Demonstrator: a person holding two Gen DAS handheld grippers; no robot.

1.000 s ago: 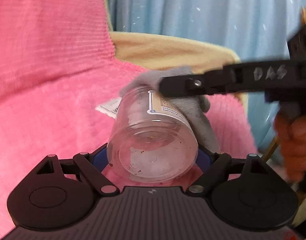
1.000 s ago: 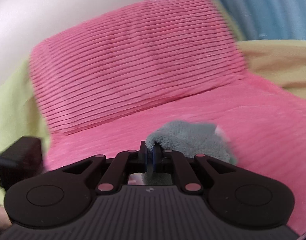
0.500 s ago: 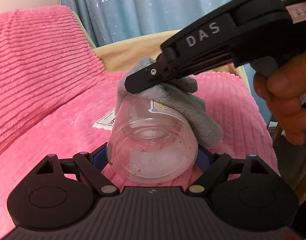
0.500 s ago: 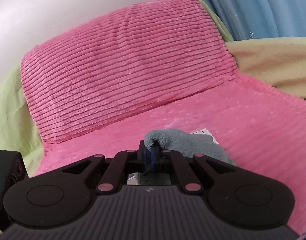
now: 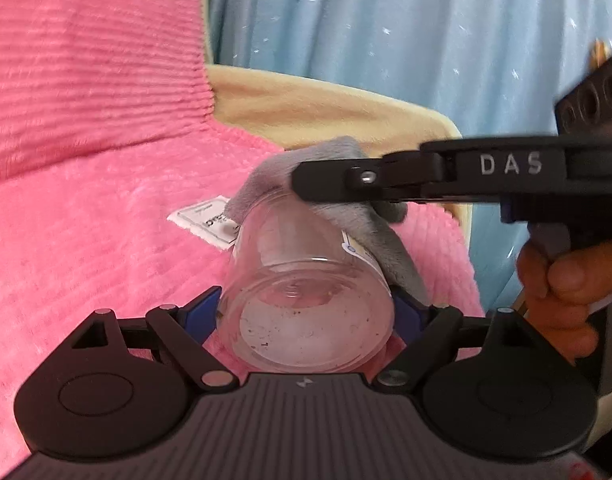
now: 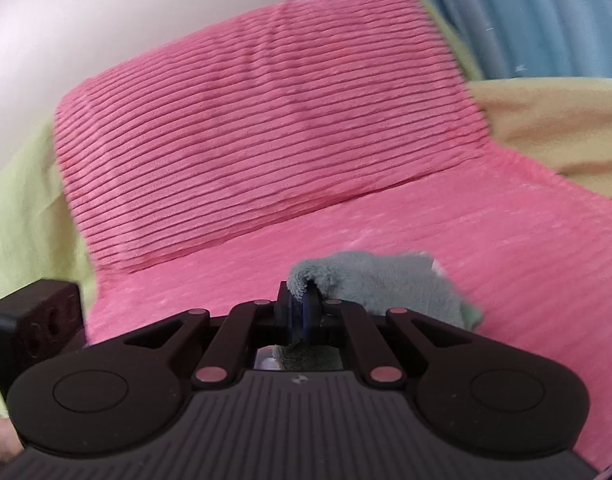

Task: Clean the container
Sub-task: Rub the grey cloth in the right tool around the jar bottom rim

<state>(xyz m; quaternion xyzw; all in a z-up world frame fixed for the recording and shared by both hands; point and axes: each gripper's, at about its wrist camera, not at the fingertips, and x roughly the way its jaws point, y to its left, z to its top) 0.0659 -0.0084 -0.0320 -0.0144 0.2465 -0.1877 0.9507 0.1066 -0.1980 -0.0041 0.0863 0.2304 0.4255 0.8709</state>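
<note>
A clear plastic jar [image 5: 306, 304], its bottom speckled with brown bits, faces the left wrist camera. My left gripper [image 5: 306, 316] is shut on the jar, one blue pad on each side. A grey fleece cloth [image 5: 329, 184] drapes over the jar's far top and right side. My right gripper [image 6: 300, 308] is shut on the cloth [image 6: 377, 284], and it reaches in from the right in the left wrist view [image 5: 306, 178], lying flat across the top of the jar. A hand [image 5: 561, 296] holds that gripper's handle.
A pink ribbed cushion [image 6: 258, 128] and pink blanket [image 5: 86, 240] cover the seat below. A white paper label [image 5: 206, 220] lies on the blanket behind the jar. A tan cover [image 5: 325, 108], a light blue curtain [image 5: 385, 20] and green fabric [image 6: 22, 208] surround the seat.
The right gripper with the cloth swung from a raised, slanted pose down to lie level across the jar's top. The cloth shifted on the jar. The left gripper kept its hold.
</note>
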